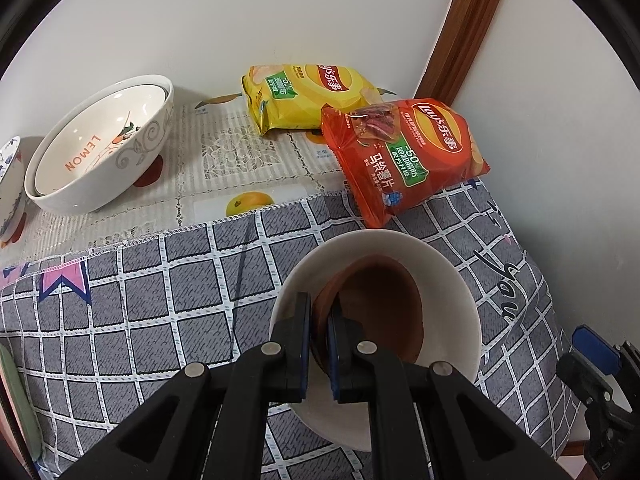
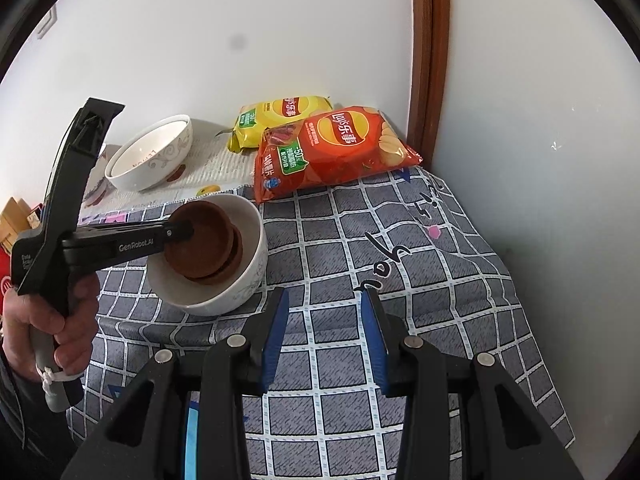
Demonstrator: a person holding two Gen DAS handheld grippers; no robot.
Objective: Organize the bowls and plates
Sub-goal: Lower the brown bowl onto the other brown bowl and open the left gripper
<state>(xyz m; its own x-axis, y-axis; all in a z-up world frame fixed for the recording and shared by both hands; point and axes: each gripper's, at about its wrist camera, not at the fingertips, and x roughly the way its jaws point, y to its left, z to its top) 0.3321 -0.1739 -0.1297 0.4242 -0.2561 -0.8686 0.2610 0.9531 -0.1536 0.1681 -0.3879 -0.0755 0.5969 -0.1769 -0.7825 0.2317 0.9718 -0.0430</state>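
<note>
Left claw [image 1: 319,320] is clamped on the near rim of a brown bowl [image 1: 384,312], one pad outside the wall and one inside. The brown bowl sits tilted inside a white bowl [image 1: 452,280] on the grey checked cloth [image 1: 168,292] covering the bench. From the right wrist view there look to be two brown bowls nested [image 2: 208,244], but the edges overlap and I can't confirm the count. The left claw's fingers cover the near part of the white bowl's rim, and its base isn't visible in either view. Right claw [image 2: 324,332] is spread wide with nothing between the blue pads, hanging over the checked cloth just beside the white bowl, not touching it. Further back, a LEMON bowl [image 1: 100,148] sits nested in a larger white bowl with grey swirls [image 1: 136,168], tilted, on a fruit-print lace cloth [image 1: 224,160]. A blue-patterned bowl [image 1: 10,184] is cut off at the left edge. A yellow Lay's bag [image 1: 304,96] and a red Lay's bag [image 1: 404,160] lie near the wall, the red one partly over the yellow. The person's left hand [image 2: 48,320] grips the tool handle.
</note>
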